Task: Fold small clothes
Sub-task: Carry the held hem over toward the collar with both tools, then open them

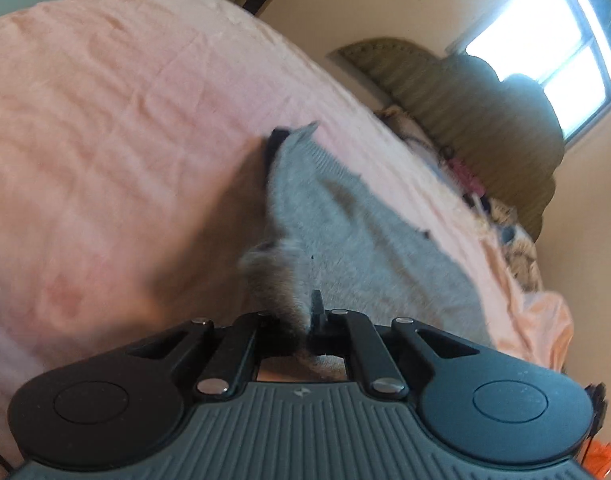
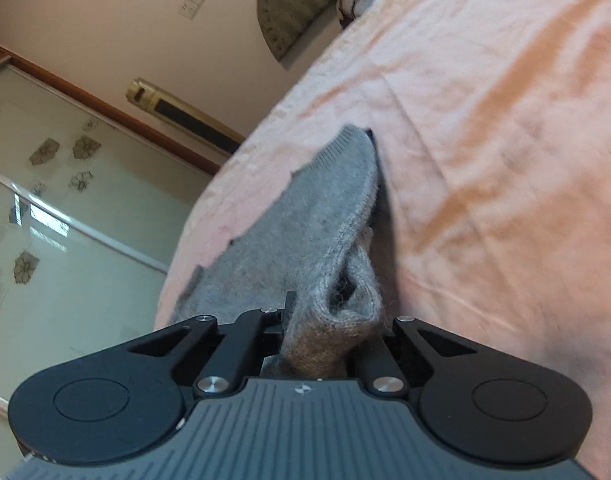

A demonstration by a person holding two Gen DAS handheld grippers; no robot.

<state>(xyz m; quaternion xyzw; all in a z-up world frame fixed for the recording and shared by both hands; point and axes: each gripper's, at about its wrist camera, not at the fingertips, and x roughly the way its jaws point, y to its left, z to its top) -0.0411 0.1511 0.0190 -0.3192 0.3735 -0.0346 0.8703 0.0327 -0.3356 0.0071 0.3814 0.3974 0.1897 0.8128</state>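
A small grey knit garment [image 1: 345,216] is stretched over a pink bedsheet [image 1: 105,120]. In the left wrist view, my left gripper [image 1: 301,308] is shut on one bunched, brownish end of the garment, and the cloth runs away from the jaws up the frame. In the right wrist view, my right gripper [image 2: 321,312] is shut on a rolled hem of the same grey garment [image 2: 313,224], which runs to a ribbed far end above the pink bedsheet [image 2: 485,160]. A dark strip shows behind the garment's far end in both views; I cannot tell what it is.
An olive padded headboard [image 1: 445,92] stands at the bed's far end under a bright window [image 1: 545,40], with a heap of mixed cloth [image 1: 465,176] before it. A glass sliding door with flower prints [image 2: 65,200] stands beyond the bed's left edge.
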